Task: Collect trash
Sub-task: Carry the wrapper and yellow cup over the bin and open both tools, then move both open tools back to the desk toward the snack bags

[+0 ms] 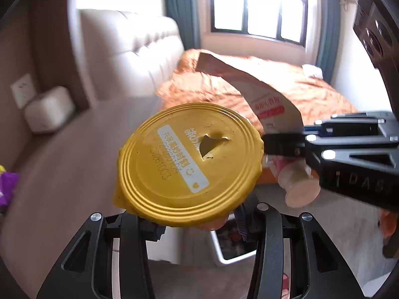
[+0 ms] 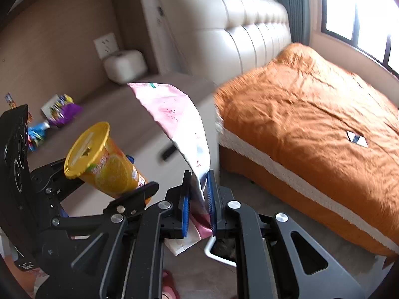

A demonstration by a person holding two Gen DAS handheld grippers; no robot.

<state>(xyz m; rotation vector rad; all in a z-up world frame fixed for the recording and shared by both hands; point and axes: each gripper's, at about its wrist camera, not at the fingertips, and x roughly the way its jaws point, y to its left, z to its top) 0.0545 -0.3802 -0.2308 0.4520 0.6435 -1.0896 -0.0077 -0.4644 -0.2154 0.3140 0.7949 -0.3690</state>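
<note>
Only the right wrist view shows the wrappers [image 2: 58, 111] on the ledge [image 2: 139, 129]. The left gripper [image 2: 136, 185] clamps the orange cup [image 2: 109, 168]; the right gripper [image 2: 198, 199] pinches the pink packet [image 2: 174, 114] above the bin [image 2: 212, 250]. The bed's [image 2: 311, 114] edge lies close alongside on the right.

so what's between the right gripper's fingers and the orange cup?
The left gripper, shut on the orange cup, its finger crossing the gap in the right wrist view. The right gripper pinches a pink wrapper.
</note>
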